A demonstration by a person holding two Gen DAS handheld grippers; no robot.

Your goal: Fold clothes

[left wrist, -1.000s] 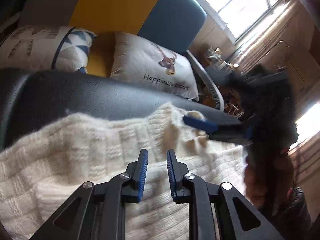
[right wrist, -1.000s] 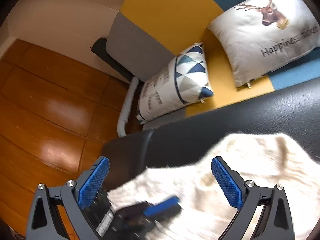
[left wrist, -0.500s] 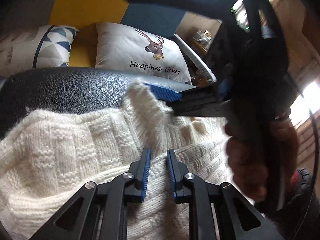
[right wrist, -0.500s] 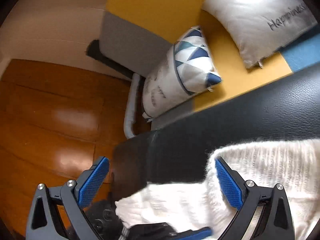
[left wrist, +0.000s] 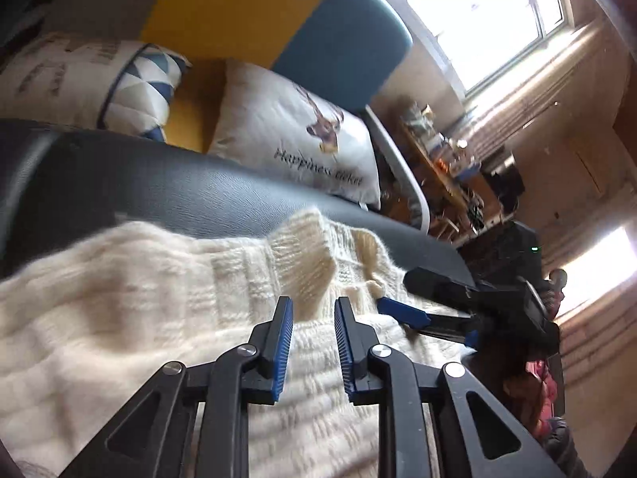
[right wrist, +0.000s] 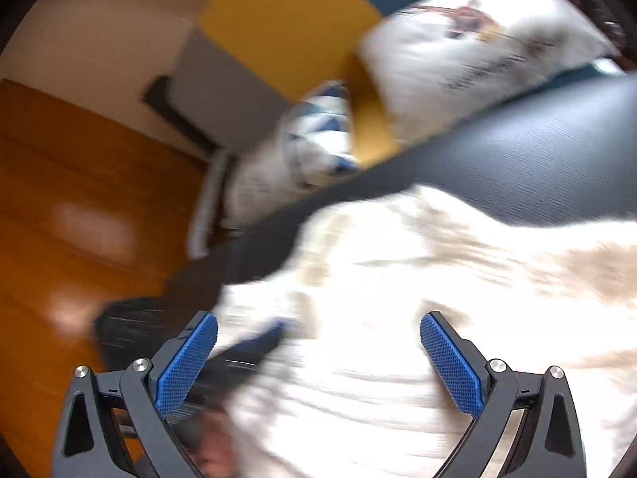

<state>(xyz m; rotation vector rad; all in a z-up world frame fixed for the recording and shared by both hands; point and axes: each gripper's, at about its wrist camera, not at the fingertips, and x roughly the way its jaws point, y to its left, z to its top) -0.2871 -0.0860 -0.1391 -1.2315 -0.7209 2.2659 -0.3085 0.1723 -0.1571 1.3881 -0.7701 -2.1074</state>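
Left wrist view showed the cream knitted sweater (left wrist: 159, 298) spread across the lower half of the frame on a black leather surface (left wrist: 179, 195), with a ribbed cuff (left wrist: 306, 255) standing up just above the left gripper (left wrist: 312, 310). That gripper's blue-padded fingers (left wrist: 282, 342) stood a narrow gap apart with nothing between them. At the right of the frame the right gripper (left wrist: 402, 312) lay low over the sweater's edge. In the right wrist view, badly blurred, the right gripper (right wrist: 318, 342) had its pads spread wide above the sweater (right wrist: 418, 318), gripping nothing; a dark shape with a blue tip at lower left was probably the left gripper (right wrist: 266, 338). Beyond the black surface lay a deer-print pillow (left wrist: 294, 139), a triangle-patterned pillow (left wrist: 99, 79) and a yellow and teal sofa back (left wrist: 247, 8)
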